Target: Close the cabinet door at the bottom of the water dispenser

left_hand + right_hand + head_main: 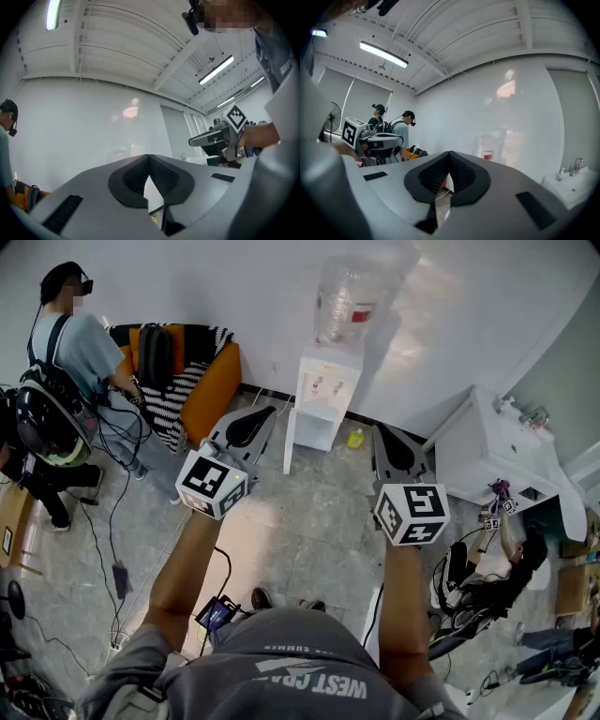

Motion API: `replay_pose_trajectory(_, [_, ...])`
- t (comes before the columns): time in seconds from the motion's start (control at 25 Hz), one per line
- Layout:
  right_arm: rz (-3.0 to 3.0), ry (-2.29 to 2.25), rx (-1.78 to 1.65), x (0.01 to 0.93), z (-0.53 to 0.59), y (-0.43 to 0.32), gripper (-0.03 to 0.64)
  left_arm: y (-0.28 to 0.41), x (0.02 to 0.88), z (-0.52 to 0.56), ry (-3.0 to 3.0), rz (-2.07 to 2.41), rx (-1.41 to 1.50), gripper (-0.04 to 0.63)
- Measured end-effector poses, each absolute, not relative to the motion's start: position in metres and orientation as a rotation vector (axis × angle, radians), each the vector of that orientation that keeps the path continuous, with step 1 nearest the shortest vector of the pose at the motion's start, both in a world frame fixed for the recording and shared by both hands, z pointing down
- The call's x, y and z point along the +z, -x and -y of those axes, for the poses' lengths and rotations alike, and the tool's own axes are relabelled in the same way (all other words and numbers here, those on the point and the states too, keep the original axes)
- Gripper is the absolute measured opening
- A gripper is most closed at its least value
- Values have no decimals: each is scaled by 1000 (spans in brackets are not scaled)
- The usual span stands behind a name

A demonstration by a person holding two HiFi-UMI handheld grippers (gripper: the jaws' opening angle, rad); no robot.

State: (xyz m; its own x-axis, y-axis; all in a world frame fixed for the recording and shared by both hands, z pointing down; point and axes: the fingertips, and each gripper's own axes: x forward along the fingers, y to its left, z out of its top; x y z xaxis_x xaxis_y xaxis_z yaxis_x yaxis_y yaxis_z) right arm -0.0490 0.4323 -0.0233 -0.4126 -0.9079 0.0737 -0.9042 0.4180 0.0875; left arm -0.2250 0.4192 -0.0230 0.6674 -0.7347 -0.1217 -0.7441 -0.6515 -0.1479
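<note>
A grey stone floor (309, 531) and a white wall (234, 287) are seen from the head view. An orange sofa (211, 381) is set against the wall at the left, with a black backpack (155, 352) on it and a standing person (80, 343) just beside it. A white sink unit (502, 460) is placed at the right.

Between them the white water dispenser (323, 395) is stood against the wall, topped by a clear bottle (347, 301). Its cabinet door (290, 442) at the bottom is swung open toward the left, so that it is seen nearly edge-on. A small yellow object (355, 438) is left on the floor just to the dispenser's right.

The left claw (267, 412) and the right claw (380, 429) are held up in the air in front of the dispenser, apart from it and from each other. In each gripper view the jaws are seen pressed together at their tips, with nothing caught between them.
</note>
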Motion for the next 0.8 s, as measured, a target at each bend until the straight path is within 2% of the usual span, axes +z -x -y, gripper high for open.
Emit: replay_pose_trajectory(0.8, [2559, -1692, 8, -19, -419, 73, 29, 258, -11, -403, 2730, -1196, 108, 15])
